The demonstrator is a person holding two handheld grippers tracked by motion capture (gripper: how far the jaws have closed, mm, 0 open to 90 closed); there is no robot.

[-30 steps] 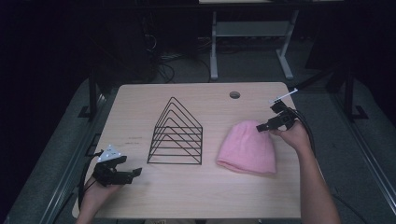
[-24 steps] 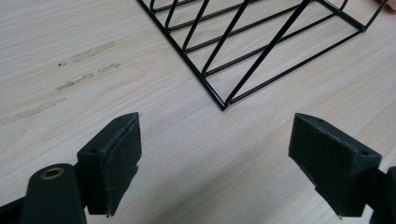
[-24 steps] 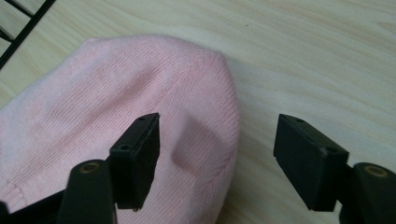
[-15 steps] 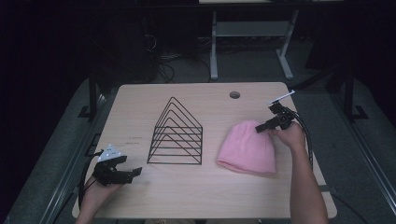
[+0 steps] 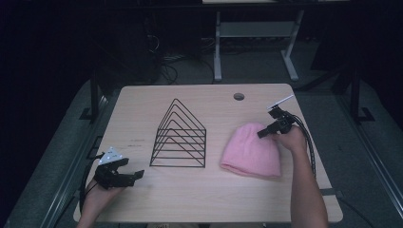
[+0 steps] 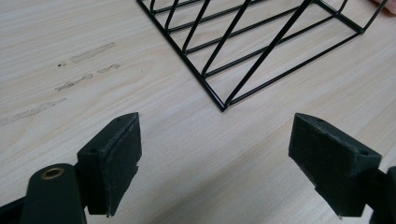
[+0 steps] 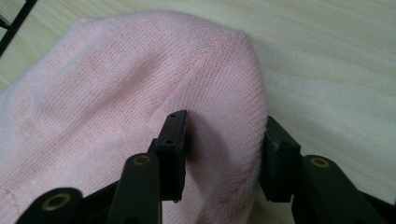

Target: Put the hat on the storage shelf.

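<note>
1. Two grippers at the desk [image 5: 142, 102]. Right gripper [image 7: 223, 154] reaches in from the right edge onto the crown of the pink beanie [image 5: 251, 151]; its jaws have just been closing, a fold of knit bunched between them, pads pressing in.
2. Left gripper [image 6: 219, 161] rests near the front-left corner, jaws wide, holding nothing.
3. Black wire rack [image 5: 179, 137] stands mid-desk, just left of the beanie, between the grippers.

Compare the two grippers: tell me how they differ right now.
The left gripper stands wide open with bare table between its jaws; the right gripper has just been closing, a fold of the pink beanie bunched between its jaws. The left sits near the black wire rack, the right at the beanie's rounded top. Both have black jaws and are hand-held.
</note>
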